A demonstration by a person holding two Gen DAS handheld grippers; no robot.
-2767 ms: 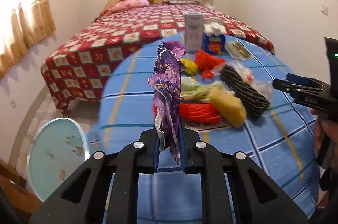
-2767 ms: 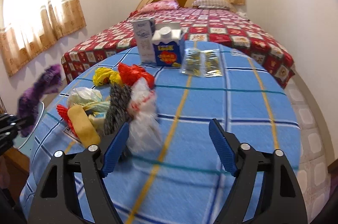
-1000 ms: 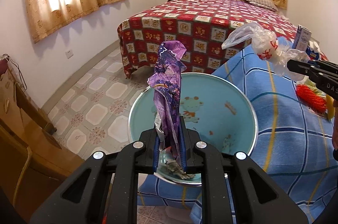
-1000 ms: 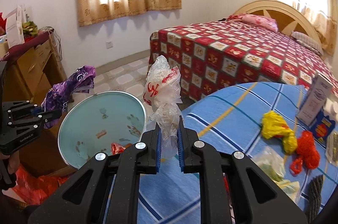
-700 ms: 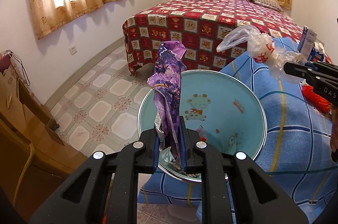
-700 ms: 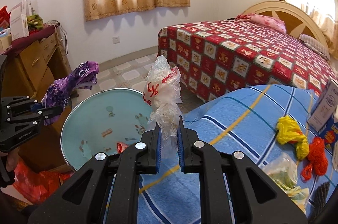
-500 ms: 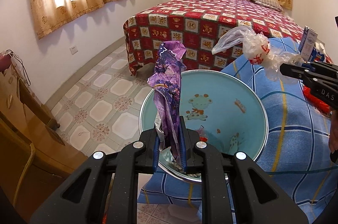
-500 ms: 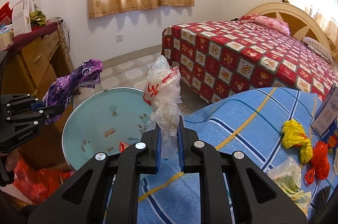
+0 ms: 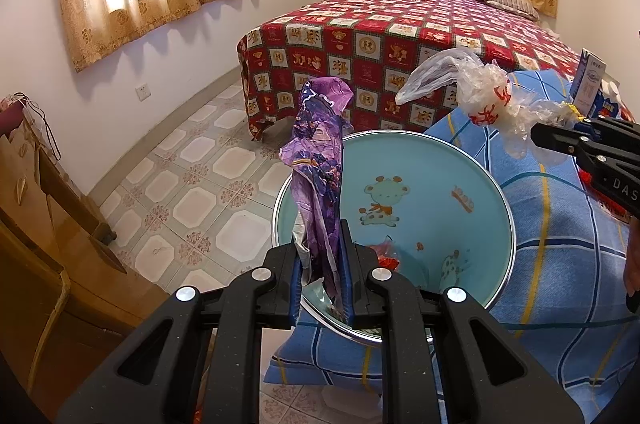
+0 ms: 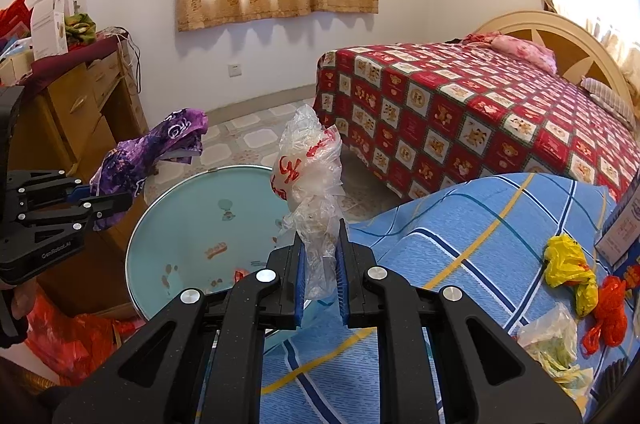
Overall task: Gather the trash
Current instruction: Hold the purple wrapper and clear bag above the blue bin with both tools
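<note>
My left gripper [image 9: 322,274] is shut on a crumpled purple wrapper [image 9: 318,159], held upright above the near rim of a light-blue basin [image 9: 432,175] beside the table. My right gripper [image 10: 320,278] is shut on a clear plastic bag with red print [image 10: 310,175], held near the basin's [image 10: 176,224] table-side rim. Each gripper shows in the other's view: the right one [image 9: 560,139] with its bag [image 9: 480,95], the left one [image 10: 100,203] with the wrapper [image 10: 152,151]. A red scrap [image 9: 384,252] lies inside the basin.
A blue checked tablecloth [image 10: 460,244] carries yellow [image 10: 568,268], red [image 10: 608,308] and pale green [image 10: 552,344] trash and a carton [image 9: 592,83]. A red-quilted bed [image 9: 400,35] stands behind. A wooden dresser [image 10: 80,103] is at the left, with a red bag [image 10: 76,336] on the floor.
Both grippers have swung from the table to the basin, carrying the wrapper and the bag. In the last second they drifted slightly further over the basin.
</note>
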